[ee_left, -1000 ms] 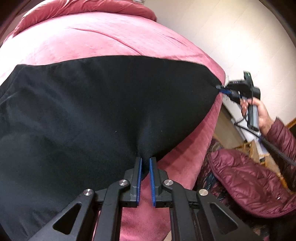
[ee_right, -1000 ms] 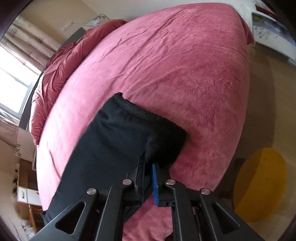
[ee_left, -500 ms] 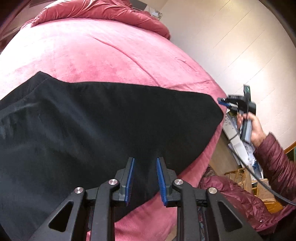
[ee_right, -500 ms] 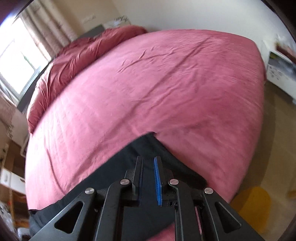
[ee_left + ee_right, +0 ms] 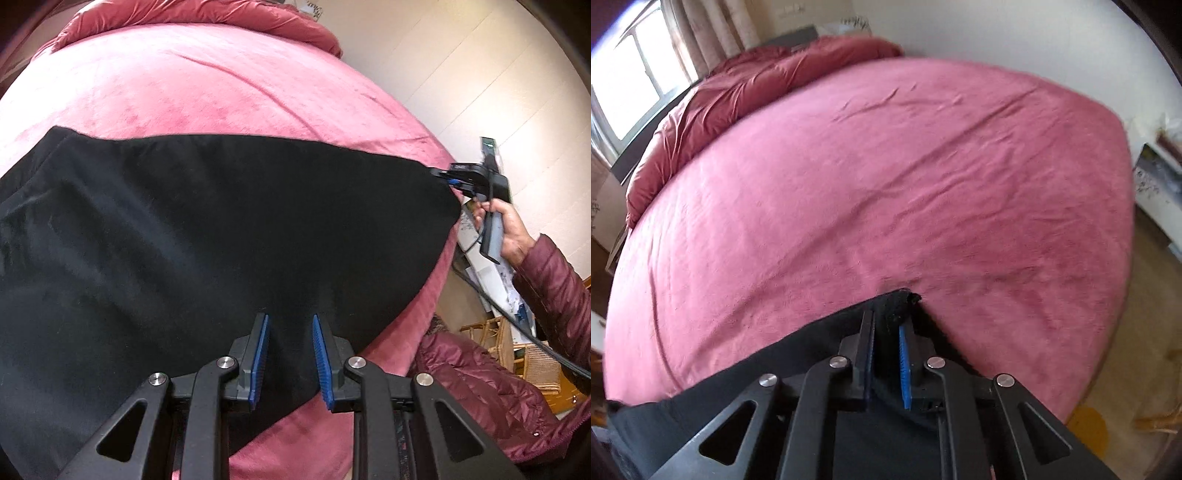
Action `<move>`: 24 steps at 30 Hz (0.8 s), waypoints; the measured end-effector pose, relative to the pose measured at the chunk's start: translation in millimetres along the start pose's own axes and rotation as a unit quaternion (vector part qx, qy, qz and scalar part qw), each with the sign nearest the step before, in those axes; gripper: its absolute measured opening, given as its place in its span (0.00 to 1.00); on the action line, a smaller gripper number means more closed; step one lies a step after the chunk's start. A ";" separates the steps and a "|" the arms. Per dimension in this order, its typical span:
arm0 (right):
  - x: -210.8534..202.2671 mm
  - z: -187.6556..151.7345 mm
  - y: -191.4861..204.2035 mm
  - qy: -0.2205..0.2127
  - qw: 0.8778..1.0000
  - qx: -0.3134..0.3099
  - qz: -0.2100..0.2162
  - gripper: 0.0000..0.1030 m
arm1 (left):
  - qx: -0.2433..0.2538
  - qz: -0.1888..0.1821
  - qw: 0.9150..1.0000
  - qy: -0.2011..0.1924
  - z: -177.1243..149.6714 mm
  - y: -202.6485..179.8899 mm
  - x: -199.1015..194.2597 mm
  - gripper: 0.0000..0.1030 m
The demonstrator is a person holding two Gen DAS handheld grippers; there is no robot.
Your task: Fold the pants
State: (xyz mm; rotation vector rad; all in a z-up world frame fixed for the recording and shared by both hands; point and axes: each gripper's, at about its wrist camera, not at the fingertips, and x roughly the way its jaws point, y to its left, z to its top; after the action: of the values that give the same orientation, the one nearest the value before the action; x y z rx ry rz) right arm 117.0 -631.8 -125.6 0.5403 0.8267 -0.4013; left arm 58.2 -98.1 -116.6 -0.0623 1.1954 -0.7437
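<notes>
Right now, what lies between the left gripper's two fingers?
In the left wrist view, the left gripper stands open over the black pants; only pants fabric shows in the gap, and the blue pads do not press it.

A bedroom in a home is shown. Most of both views is filled by a wide bed (image 5: 923, 184) covered with a pink plush blanket. A rumpled dark-red quilt (image 5: 738, 85) is piled along the head end, beside a dark headboard (image 5: 657, 125). Daylight is let in through a window (image 5: 631, 81) hung with pale curtains (image 5: 713, 33). The walls are painted plain cream. A white low cabinet (image 5: 1160, 184) with papers on it is set against the wall, and wicker furniture (image 5: 517, 350) is seen on the wooden floor.
</notes>
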 end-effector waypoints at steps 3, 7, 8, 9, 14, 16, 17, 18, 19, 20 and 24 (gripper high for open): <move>14.1 -6.2 -8.7 0.016 1.000 0.013 -0.004 0.13 | 0.000 0.023 1.000 0.009 -1.6 2.4 6.1 0.23; 21.0 -8.1 -2.8 0.018 1.000 0.010 -0.020 0.20 | -0.006 0.028 1.000 0.007 -3.1 -0.5 8.4 0.23; 18.6 -6.9 -1.4 0.018 1.000 0.009 -0.022 0.21 | -0.010 0.025 1.000 0.003 -3.6 -0.4 6.1 0.24; 16.1 -4.7 0.8 0.016 1.000 0.007 -0.024 0.23 | -0.014 0.020 1.000 -0.002 -5.1 -1.8 3.8 0.26; -18.2 -0.9 10.6 -0.027 0.999 -0.001 -0.019 0.44 | -0.052 0.020 0.998 -0.042 -9.2 19.9 -29.2 0.27; -33.1 -3.2 22.6 -0.039 0.999 -0.008 0.006 0.46 | -0.064 0.046 0.995 -0.056 -12.7 31.6 -43.1 0.27; -38.3 -6.2 30.7 -0.036 0.999 -0.012 0.024 0.46 | -0.080 0.060 0.993 -0.064 -16.6 40.8 -51.7 0.27; -43.4 -11.5 45.4 -0.030 0.998 -0.025 0.048 0.46 | -0.092 0.066 0.991 -0.069 -18.7 46.8 -56.9 0.27; -46.6 -16.3 58.4 -0.025 0.997 -0.040 0.063 0.46 | -0.104 0.074 0.989 -0.074 -22.1 53.9 -62.8 0.27; -51.2 -21.4 75.5 -0.019 0.995 -0.057 0.079 0.46 | -0.113 0.091 0.986 -0.077 -26.0 62.2 -68.1 0.27; -59.6 -53.7 158.1 0.022 0.974 -0.139 0.176 0.45 | -0.147 0.147 0.974 -0.089 -44.9 88.4 -88.8 0.27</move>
State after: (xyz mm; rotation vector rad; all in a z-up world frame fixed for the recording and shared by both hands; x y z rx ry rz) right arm 133.2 -466.8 -62.9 0.4227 0.7950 0.0528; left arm 48.5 33.5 -98.8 -0.1887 1.1044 -0.2921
